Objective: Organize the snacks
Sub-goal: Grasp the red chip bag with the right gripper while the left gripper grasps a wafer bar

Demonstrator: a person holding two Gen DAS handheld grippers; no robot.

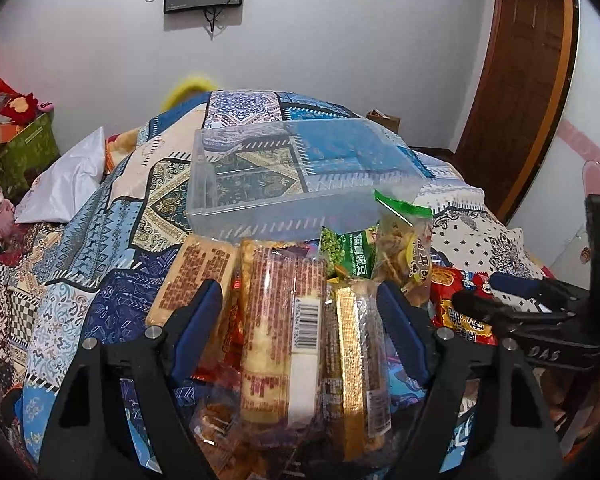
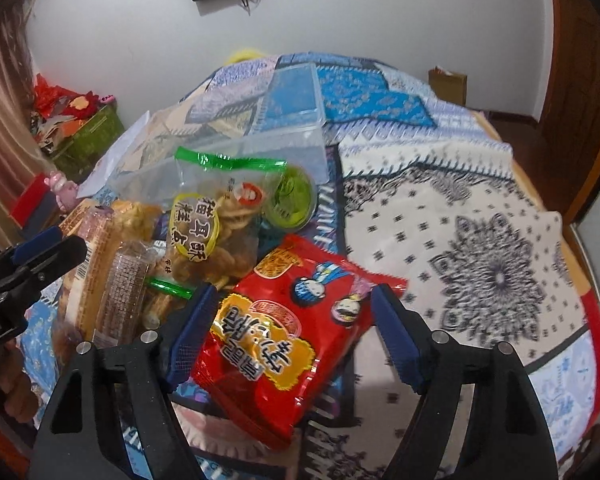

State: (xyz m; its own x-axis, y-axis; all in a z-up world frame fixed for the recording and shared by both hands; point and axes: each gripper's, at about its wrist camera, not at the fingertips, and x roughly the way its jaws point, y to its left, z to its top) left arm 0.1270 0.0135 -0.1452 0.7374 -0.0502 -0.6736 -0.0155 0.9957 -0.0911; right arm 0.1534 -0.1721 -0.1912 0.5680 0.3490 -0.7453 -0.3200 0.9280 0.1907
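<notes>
At the bottom of each wrist view, both grippers stand open: the left gripper (image 1: 300,320) straddles a long cracker pack (image 1: 282,336), the right gripper (image 2: 290,336) a red bag (image 2: 288,344). Close squarely, lift clear, then carry to the clear bin (image 1: 300,176) beyond on the bed (image 1: 100,240).

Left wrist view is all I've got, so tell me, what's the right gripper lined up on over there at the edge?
Observer: The right gripper is open, its fingers either side of a red snack bag.
Operator: Is it squeezing the bag?
Observer: No, the jaws stand apart from the bag's edges, and the bag lies on the bedspread.
Operator: Anything behind the clear twisted-snack bag that I can't see?
Observer: Yes, a small green-lidded cup sits just right of that bag, in front of the clear plastic bin.
Operator: And my left gripper?
Observer: Seen from the right wrist, it hovers at the left edge beside the long wrapped biscuit packs.
</notes>
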